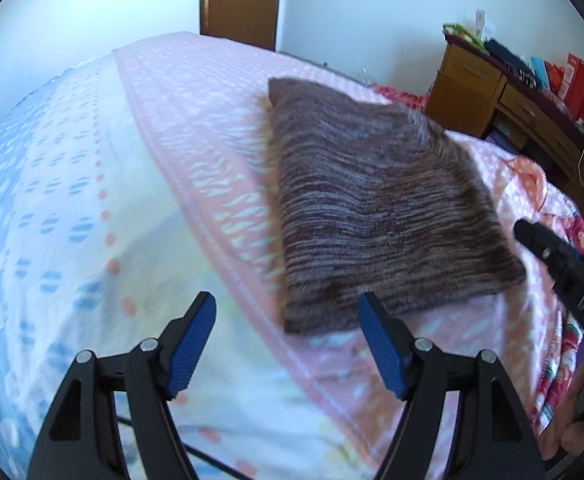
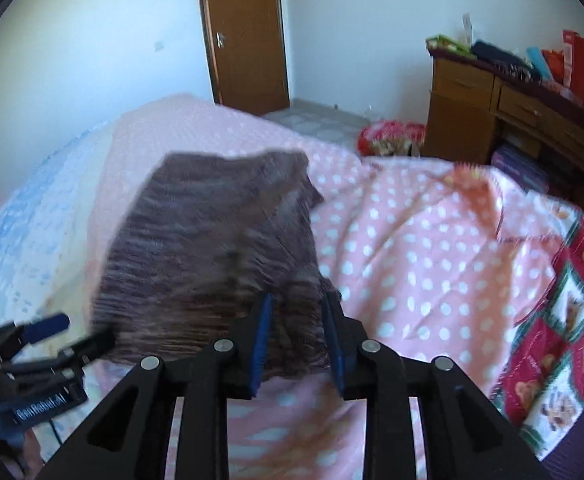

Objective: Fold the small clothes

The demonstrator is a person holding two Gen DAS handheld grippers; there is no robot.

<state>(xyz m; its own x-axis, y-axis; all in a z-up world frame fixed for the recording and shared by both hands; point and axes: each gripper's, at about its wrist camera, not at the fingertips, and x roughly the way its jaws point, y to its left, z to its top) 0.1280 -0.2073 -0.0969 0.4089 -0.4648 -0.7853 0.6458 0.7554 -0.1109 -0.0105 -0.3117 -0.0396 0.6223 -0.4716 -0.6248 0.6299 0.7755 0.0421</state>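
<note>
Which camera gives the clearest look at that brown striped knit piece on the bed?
The left wrist view: the folded knit piece lies whole and unobstructed on the bed. In the right wrist view it is blurrier, and the right gripper covers its near edge.

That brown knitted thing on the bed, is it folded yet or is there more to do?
The brown knitted garment already lies as a compact rectangle on the pink bedspread, so folding looks mostly done. Nothing is in hand: the left tongs are open and empty, and the right tongs hover at its near edge, apparently gripping nothing. Possibly just tidying remains.
</note>
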